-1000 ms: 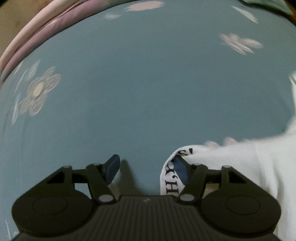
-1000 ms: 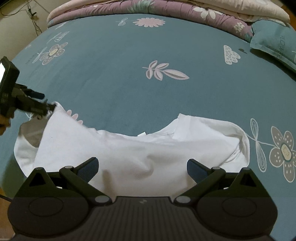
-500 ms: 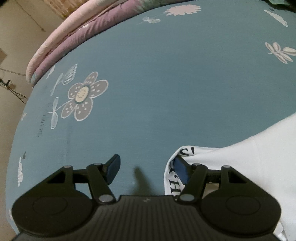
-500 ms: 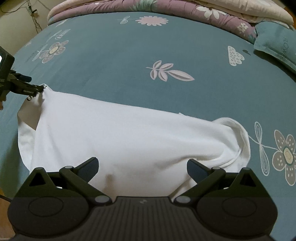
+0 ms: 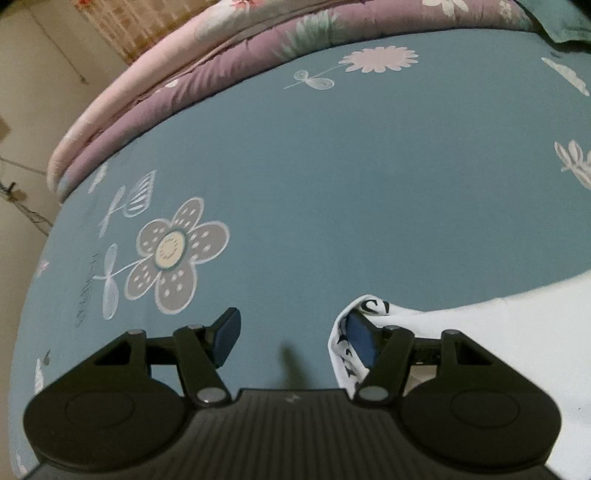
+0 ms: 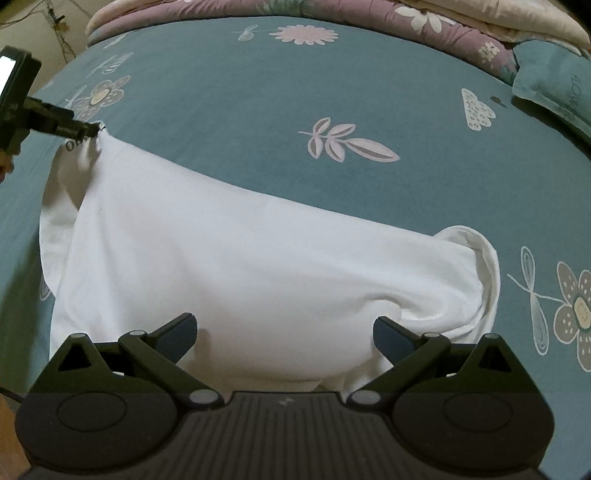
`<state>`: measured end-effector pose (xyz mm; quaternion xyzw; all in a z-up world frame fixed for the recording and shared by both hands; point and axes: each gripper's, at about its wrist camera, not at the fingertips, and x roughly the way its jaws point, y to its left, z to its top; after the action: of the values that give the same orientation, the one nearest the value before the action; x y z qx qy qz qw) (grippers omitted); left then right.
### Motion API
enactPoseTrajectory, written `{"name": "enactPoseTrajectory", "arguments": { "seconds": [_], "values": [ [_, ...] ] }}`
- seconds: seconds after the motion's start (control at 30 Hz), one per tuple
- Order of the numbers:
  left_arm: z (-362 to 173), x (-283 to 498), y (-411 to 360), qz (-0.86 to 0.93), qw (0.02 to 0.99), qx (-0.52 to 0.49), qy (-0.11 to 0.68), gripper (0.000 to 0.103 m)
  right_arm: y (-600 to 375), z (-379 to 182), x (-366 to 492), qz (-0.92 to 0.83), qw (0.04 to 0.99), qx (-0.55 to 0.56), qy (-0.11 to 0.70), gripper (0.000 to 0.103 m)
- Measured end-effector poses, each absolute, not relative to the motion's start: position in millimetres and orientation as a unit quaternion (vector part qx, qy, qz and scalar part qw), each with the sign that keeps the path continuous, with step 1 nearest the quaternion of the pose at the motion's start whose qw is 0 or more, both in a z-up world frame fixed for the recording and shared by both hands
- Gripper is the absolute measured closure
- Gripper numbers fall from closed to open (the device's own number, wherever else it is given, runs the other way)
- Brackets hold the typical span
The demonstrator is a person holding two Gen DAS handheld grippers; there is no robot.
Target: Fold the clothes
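A white T-shirt (image 6: 258,258) with black lettering lies on the teal flowered bedsheet (image 6: 258,92). My right gripper (image 6: 284,332) is open and wide just over the shirt's near part, with cloth under both fingers and none pinched. At the far left of that view, my left gripper (image 6: 86,129) carries the shirt's lettered corner at its tip, pulled taut and lifted. In the left wrist view the left gripper (image 5: 291,325) has its jaws apart, and the T-shirt (image 5: 498,332) corner is hooked over the right finger (image 5: 360,338). Bare bedsheet (image 5: 332,184) shows in the gap.
A folded pink and purple quilt (image 6: 443,26) runs along the bed's far side. A teal pillow (image 6: 554,85) lies at the far right. The bed's left edge and the floor (image 5: 22,110) are close to the left gripper. A sleeve (image 6: 476,258) bulges at the shirt's right.
My left gripper has moved away to the left and up, dragging the shirt's corner. The flap has spread flat over the neckline. The right gripper has barely shifted.
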<state>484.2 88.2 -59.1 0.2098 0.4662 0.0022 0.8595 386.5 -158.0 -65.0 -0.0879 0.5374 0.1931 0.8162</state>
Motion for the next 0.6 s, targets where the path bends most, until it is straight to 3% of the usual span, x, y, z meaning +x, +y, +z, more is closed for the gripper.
{"name": "enactPoseTrajectory", "arguments": {
  "seconds": [0.3, 0.6],
  "values": [
    [-67, 480, 89, -0.082, 0.840, 0.167, 0.510, 0.039, -136, -66, 390, 0.174, 0.823, -0.075, 0.536, 0.000],
    [-56, 420, 111, -0.109, 0.815, 0.000, 0.569, 0.033, -111, -71, 384, 0.163, 0.823, -0.048, 0.542, 0.000]
  ]
}}
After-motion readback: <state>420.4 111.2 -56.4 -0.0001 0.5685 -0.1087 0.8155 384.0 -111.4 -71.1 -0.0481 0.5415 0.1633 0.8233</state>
